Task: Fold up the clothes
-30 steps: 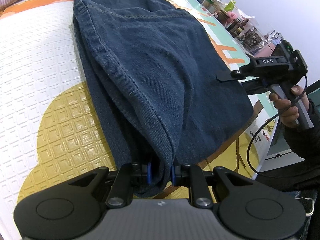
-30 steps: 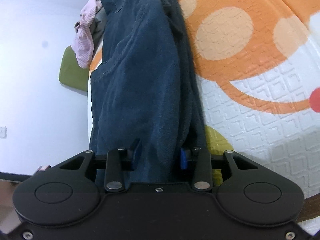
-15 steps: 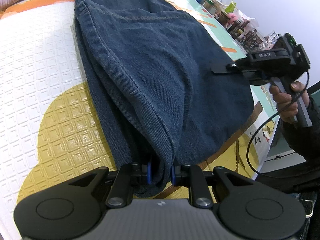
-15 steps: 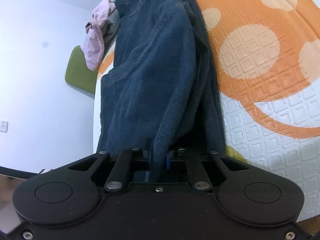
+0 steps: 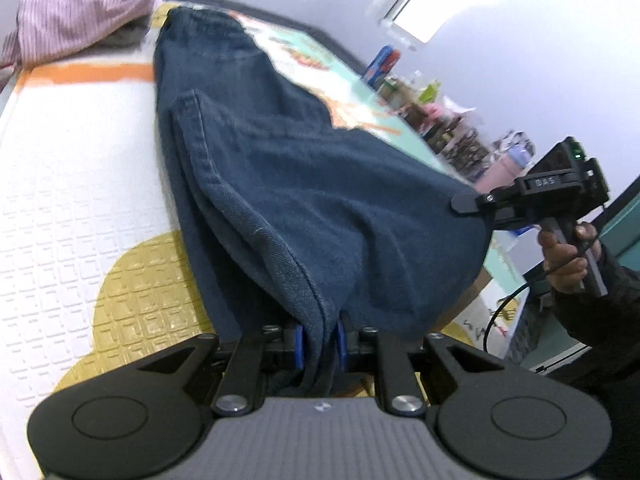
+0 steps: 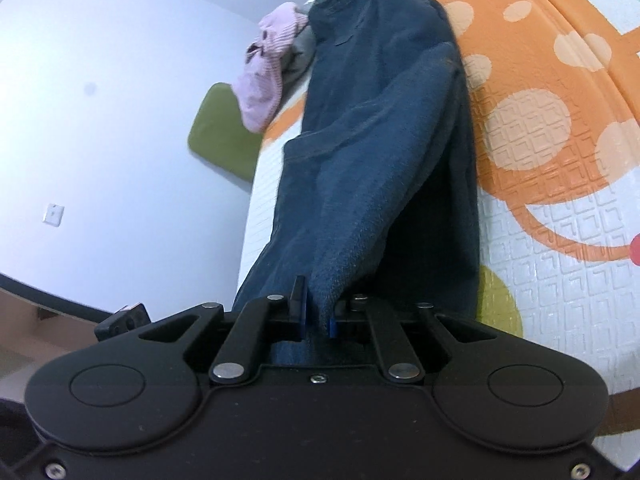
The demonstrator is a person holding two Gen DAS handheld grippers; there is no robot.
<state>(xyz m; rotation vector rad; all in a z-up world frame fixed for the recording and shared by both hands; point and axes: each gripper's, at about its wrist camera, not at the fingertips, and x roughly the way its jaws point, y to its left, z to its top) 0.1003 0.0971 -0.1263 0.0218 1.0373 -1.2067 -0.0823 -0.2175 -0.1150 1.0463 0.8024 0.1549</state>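
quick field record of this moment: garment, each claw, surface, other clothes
garment: dark blue jeans, near end raised off the mat, far end lying on it
left claw: shut on a bunched jeans edge
right claw: shut on a jeans edge, held by a hand
surface: embossed foam mat with white, yellow and orange patches
other clothes: pink striped garment crumpled at the mat's far end

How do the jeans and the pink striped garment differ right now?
The jeans are dark blue denim, stretched along the mat and pinched at the near end by the left gripper and right gripper. The pink striped garment is pale, crumpled and ungripped at the far end. Both rest on the mat.
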